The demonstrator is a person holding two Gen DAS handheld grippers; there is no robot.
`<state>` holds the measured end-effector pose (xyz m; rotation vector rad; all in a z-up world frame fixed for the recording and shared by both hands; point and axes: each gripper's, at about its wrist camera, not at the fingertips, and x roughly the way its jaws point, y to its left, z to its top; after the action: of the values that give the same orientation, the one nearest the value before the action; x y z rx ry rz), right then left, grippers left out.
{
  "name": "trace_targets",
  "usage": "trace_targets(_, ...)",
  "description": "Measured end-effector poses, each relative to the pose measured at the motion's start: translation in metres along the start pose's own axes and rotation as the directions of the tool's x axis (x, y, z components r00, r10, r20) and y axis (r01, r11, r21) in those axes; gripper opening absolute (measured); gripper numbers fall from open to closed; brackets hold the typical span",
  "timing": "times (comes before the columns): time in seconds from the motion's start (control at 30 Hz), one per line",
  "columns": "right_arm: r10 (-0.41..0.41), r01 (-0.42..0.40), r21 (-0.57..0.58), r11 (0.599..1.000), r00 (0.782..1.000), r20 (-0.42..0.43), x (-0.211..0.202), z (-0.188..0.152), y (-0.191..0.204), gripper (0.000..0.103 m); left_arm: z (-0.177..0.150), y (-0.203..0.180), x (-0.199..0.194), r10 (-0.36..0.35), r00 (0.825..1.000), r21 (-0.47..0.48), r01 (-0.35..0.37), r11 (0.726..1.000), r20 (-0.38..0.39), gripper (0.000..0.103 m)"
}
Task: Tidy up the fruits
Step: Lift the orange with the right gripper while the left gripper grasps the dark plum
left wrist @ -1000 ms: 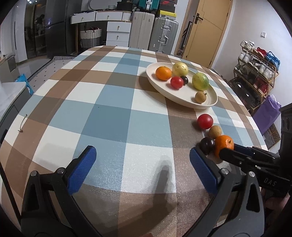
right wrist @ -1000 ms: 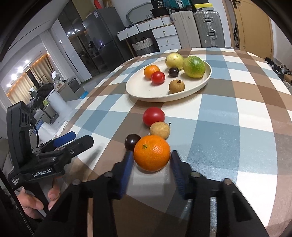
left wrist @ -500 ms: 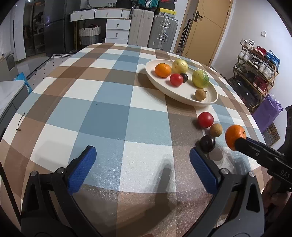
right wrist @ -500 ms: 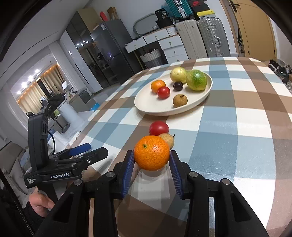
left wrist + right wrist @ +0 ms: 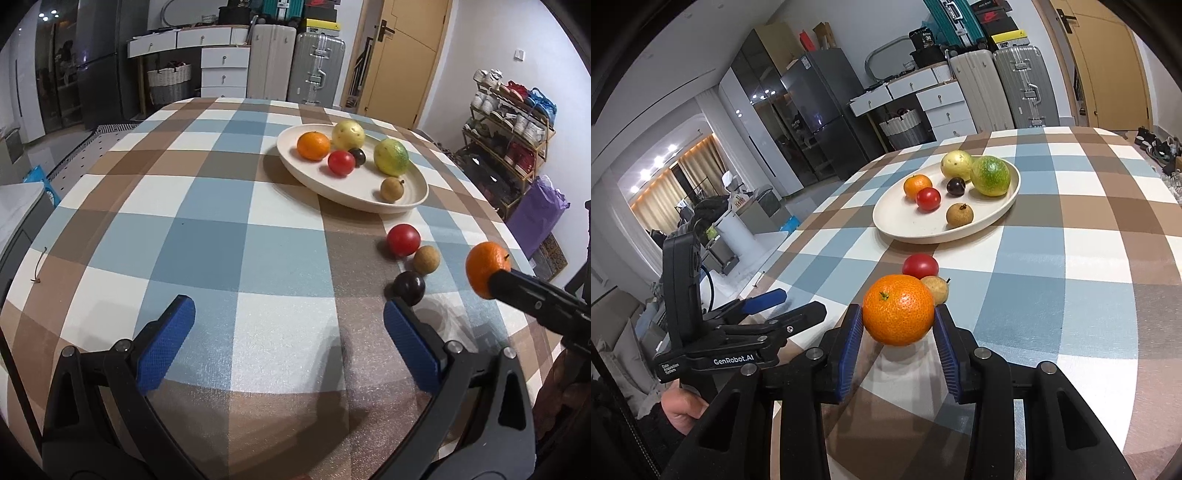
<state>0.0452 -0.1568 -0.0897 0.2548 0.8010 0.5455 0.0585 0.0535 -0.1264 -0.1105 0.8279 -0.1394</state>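
1. Left gripper (image 5: 286, 325): jaws wide apart, nothing between them; blue pads over bare checked tablecloth (image 5: 207, 243); one hand (image 5: 681, 410) under its handle.
2. On the cream plate (image 5: 897, 221), six fruits, left to right in the right wrist view: one small orange (image 5: 917, 185); one red tomato (image 5: 928, 198); one dark plum (image 5: 956, 186); one brown longan (image 5: 959, 215), stem nub up; one yellow round fruit (image 5: 956, 164); one green-yellow fruit (image 5: 990, 175), long axis roughly across the view.
3. Loose on the cloth, just short of the plate, three fruits close together: one red tomato (image 5: 403, 240); one tan round fruit (image 5: 426, 260); one dark plum (image 5: 409, 287), nearest the left gripper's right pad.
4. Right gripper (image 5: 898, 325): clamped on one large orange (image 5: 898, 315), a pad pressing each side; held clear of the cloth; stem end tilted up and left; round, no clear long axis.
5. Oranges: two; tomatoes: two; plums: two.
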Motion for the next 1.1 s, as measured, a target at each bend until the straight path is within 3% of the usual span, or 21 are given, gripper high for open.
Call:
trace_targets(0.17, -0.001, 0.001, 0.008, 1.000, 1.000, 0.022, -0.012, -0.002, -0.001, 0.040, 0.001, -0.012, 0.002, 0.022, 1.000, 0.056, -0.022, 0.998, -0.014, 0.102)
trace_targets(0.43, -0.027, 0.026, 0.022, 0.999, 0.999, 0.043, -0.032, -0.009, -0.010, 0.040, 0.006, -0.053, 0.015, -0.042, 0.998, 0.145, 0.049, 0.988, -0.055, 0.102)
trace_targets(0.77, -0.049, 0.045, 0.065, 0.997, 0.997, 0.065, -0.052, -0.014, -0.027, 0.040, 0.014, -0.088, 0.040, -0.013, 0.994, 0.225, 0.038, 0.974, -0.112, 0.100)
trace_targets(0.83, -0.051, 0.046, 0.070, 0.996, 0.996, 0.067, -0.053, -0.014, -0.029, 0.040, 0.016, -0.089, 0.040, -0.015, 0.994, 0.222, 0.040, 0.974, -0.112, 0.093)
trace_targets(0.9, -0.051, 0.046, 0.073, 0.996, 0.996, 0.069, -0.055, -0.016, -0.029, 0.040, 0.017, -0.089, 0.042, -0.050, 0.990, 0.214, 0.078, 0.974, -0.130, 0.071)
trace_targets(0.97, -0.051, 0.046, 0.078, 0.996, 0.996, 0.068, -0.054, -0.016, -0.030, 0.040, 0.016, -0.089, 0.043, -0.082, 0.985, 0.208, 0.114, 0.971, -0.153, 0.062)
trace_targets(1.03, -0.053, 0.048, 0.080, 0.996, 0.996, 0.066, -0.054, -0.016, -0.030, 0.040, 0.015, -0.090, 0.043, -0.066, 0.987, 0.215, 0.097, 0.972, -0.148, 0.047)
trace_targets(1.1, -0.052, 0.046, 0.081, 0.996, 0.996, 0.067, -0.054, -0.016, -0.030, 0.040, 0.016, -0.087, 0.041, -0.111, 0.982, 0.196, 0.140, 0.971, -0.152, 0.022)
